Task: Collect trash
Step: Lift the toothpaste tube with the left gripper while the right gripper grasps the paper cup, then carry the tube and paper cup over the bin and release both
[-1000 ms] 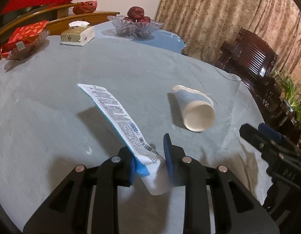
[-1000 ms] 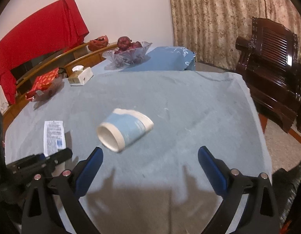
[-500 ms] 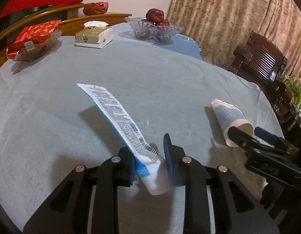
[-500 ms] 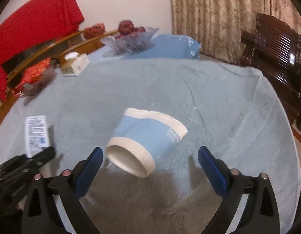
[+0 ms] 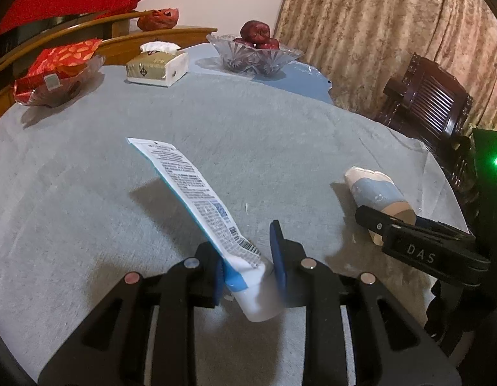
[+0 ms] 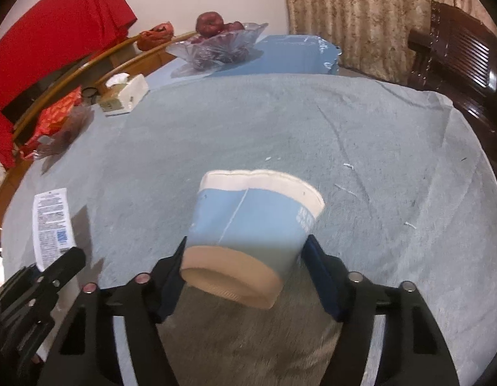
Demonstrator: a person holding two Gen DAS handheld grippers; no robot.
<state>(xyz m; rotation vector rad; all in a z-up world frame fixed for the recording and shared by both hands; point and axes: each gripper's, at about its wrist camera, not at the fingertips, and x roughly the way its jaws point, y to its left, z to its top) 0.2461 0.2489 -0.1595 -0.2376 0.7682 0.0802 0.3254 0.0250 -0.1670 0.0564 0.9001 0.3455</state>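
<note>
Both tongs gripping trash over the grey-covered bench (image 5: 280,135).

The left tongs (image 5: 247,262) pinch the cap end of a flattened toothpaste tube (image 5: 197,199), raised above the cloth. The right tongs (image 6: 245,271), half-spread, squeeze a blue paper cup (image 6: 248,225) lying on its side.

Two close forward wrist views, shared table (image 5: 280,135).
</note>
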